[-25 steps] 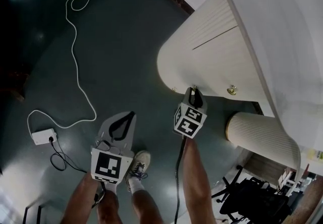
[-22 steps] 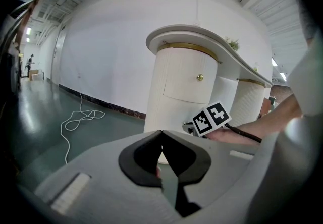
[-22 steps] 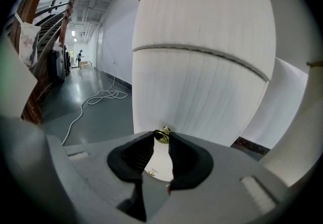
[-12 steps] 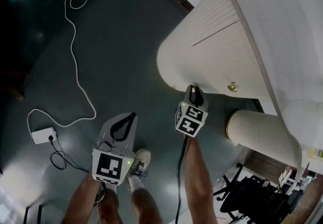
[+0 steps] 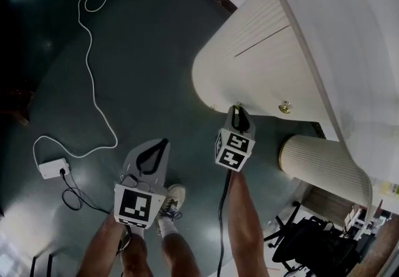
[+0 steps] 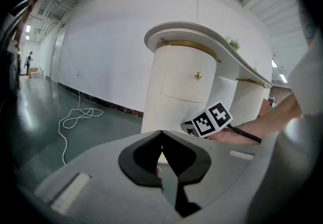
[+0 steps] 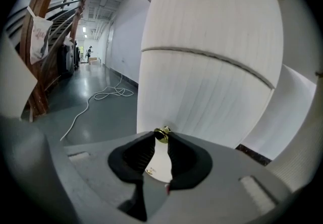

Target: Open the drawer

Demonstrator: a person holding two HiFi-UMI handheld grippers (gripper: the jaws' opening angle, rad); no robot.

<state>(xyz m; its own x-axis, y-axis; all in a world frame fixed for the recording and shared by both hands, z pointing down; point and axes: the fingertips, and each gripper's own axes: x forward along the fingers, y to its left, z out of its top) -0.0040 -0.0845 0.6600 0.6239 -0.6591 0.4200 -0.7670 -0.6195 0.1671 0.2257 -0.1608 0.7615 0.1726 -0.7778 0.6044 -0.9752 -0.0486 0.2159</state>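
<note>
Dark floor point(image 5: 156, 51): white cable point(image 5: 92, 85), adapter point(image 5: 52, 168) left of cabinet point(image 5: 262, 76).

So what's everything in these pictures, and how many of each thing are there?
Cabinet: one, cream, ribbed, under a white top, right.
Gold knobs: two on the cabinet, the upper knob and the lower knob.
Second pedestal: one, cream, lower right.
Floor: dark green.
Cable: one, white, looping across the floor, left.
Plug box: one, white, on the floor, lower left.
Office chair: one, black, bottom right corner.
Shoe: one, white, between the arms.
Left gripper: grey, jaws together, empty, away from the cabinet.
Right gripper: grey, jaws just closing on the lower knob between them.
</note>
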